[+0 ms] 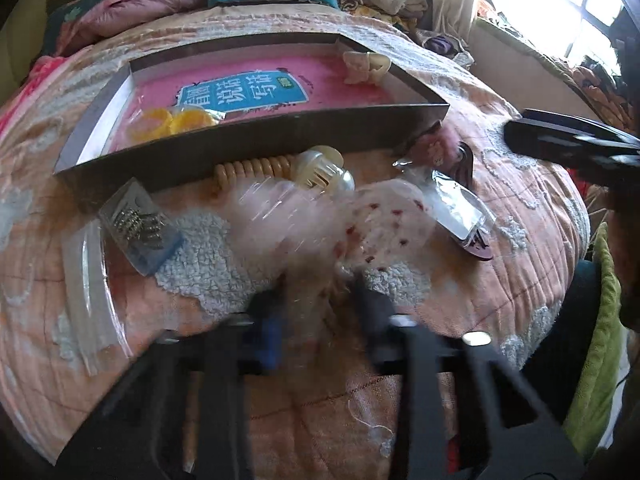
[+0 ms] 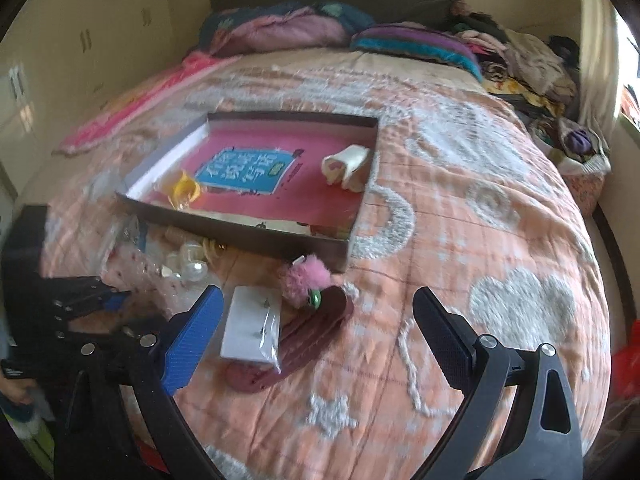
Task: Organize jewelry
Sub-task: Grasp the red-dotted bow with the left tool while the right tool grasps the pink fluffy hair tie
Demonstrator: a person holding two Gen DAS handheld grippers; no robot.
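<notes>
My left gripper (image 1: 320,292) pinches a crinkly clear dotted bag (image 1: 320,220), my right gripper (image 2: 316,336) gapes wide, and ahead the shallow cardboard box (image 1: 256,136) holds yellow rings (image 1: 176,120).

A home bedroom — a quilted bed (image 2: 460,208), heaped clothes (image 2: 528,60) and pillows (image 2: 288,28) by a curtained window (image 1: 576,8).

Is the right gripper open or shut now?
Open: the right gripper has its two fingers far apart, with only the bedspread between them.
</notes>
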